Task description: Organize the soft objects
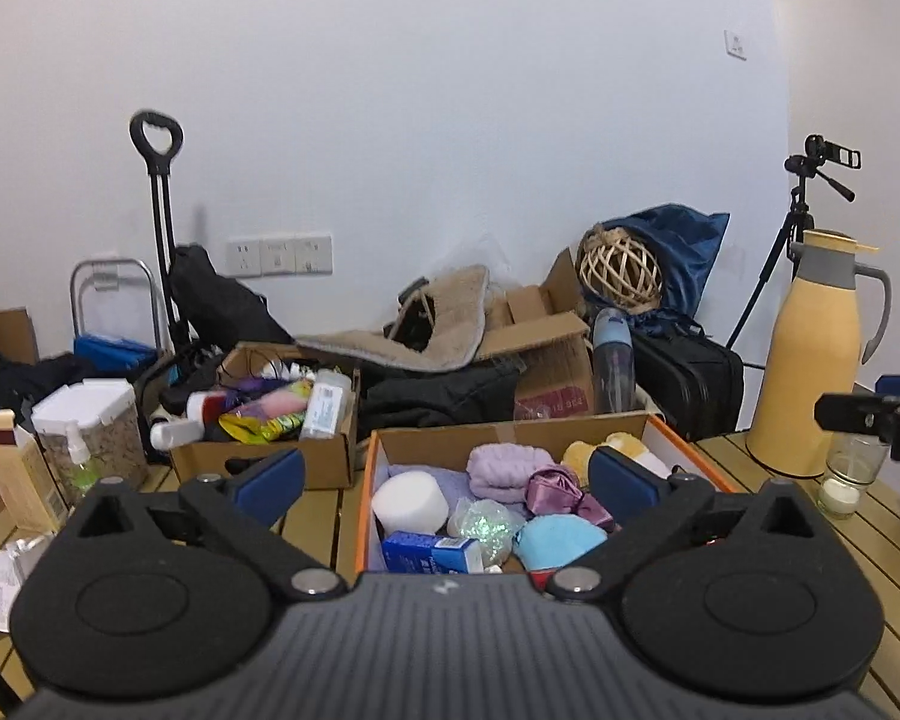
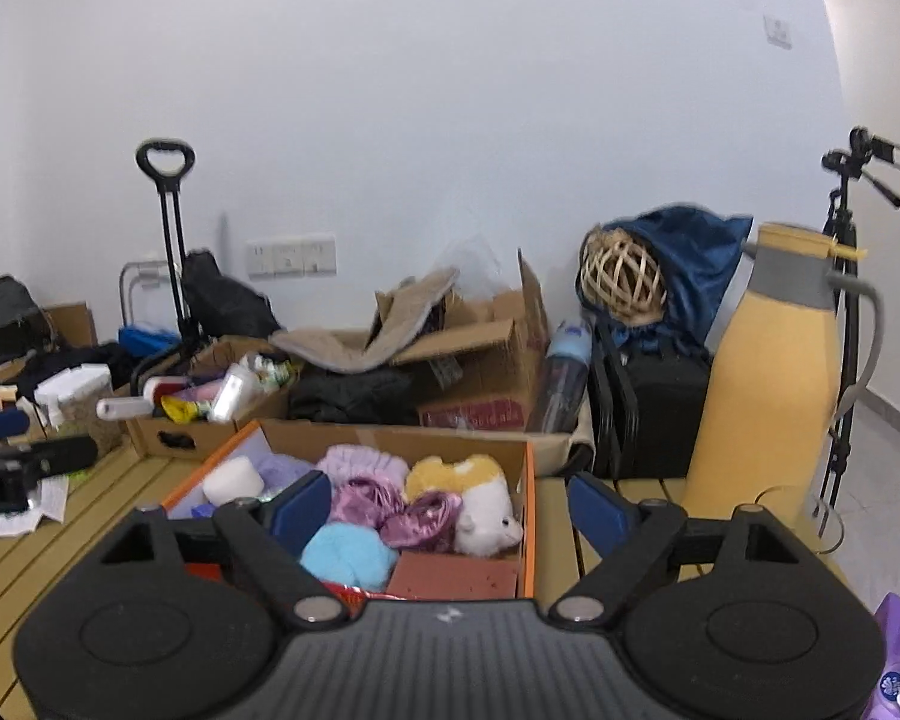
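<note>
An orange-edged cardboard box [image 1: 513, 432] [image 2: 529, 504] on the slatted wooden table holds soft things: a white foam cylinder [image 1: 407, 503] [image 2: 233, 479], a lilac towel roll [image 1: 504, 471] [image 2: 363, 461], purple satin cloth [image 1: 555, 491] [image 2: 390, 507], a light blue cloth [image 1: 558, 539] [image 2: 345, 555], and a yellow and white plush toy [image 2: 480, 501]. My left gripper [image 1: 447, 480] is open and empty above the box's near side. My right gripper [image 2: 450, 507] is open and empty above the box's near right part.
A second cardboard box [image 1: 264, 450] [image 2: 198, 429] of bottles and packets stands at the left. A yellow thermos jug [image 1: 816, 354] [image 2: 768, 384] stands at the right with a glass candle [image 1: 846, 480]. Boxes, bags and a tripod [image 1: 774, 258] lie behind the table.
</note>
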`<state>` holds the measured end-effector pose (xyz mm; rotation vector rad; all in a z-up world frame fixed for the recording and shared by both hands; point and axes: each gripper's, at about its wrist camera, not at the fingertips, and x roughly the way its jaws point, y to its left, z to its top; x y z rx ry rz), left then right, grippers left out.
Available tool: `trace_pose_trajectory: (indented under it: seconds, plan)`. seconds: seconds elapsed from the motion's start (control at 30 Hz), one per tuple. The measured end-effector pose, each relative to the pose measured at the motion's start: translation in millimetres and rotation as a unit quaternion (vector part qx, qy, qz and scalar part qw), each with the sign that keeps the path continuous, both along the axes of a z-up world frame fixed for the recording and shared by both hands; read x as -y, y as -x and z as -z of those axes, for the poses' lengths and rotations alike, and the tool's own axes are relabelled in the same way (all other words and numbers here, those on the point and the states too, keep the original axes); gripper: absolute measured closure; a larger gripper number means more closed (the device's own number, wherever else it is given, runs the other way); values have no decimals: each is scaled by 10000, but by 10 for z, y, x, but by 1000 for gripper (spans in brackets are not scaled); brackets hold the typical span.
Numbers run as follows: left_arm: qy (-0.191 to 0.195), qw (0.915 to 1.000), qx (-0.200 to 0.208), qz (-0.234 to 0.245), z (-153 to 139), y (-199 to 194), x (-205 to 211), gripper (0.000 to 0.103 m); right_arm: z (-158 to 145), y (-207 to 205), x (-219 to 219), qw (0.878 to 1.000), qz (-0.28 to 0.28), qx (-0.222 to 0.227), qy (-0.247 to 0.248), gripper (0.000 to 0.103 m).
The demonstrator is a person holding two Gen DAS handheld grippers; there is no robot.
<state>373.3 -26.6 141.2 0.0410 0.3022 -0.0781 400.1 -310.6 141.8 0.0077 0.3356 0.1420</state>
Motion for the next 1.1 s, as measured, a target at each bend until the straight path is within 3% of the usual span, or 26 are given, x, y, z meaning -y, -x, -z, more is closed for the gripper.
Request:
trace_pose_trajectory:
  seconds: [0.07, 0.4, 0.6, 0.8, 1.1]
  plan:
    - [8, 9999, 148, -83, -12, 76, 16, 0, -6, 69, -4, 9999, 60, 128, -55, 11]
    - [220, 9988, 413, -132, -35, 652, -30, 0, -21, 539, -49, 9989, 138, 445, -58, 10]
    - [237, 9985, 459, -189, 4, 1435, -83, 0, 84, 1231, -117, 9980, 4, 587, 221, 10]
    - [233, 9985, 497, -47, 262, 2462, -188, 0, 273, 2112, -199, 9975, -216, 604, 303, 9]
    - [131, 9958, 768, -490, 453, 3691, -297, 0, 583, 3364, -429, 9979, -408, 443, 229, 5]
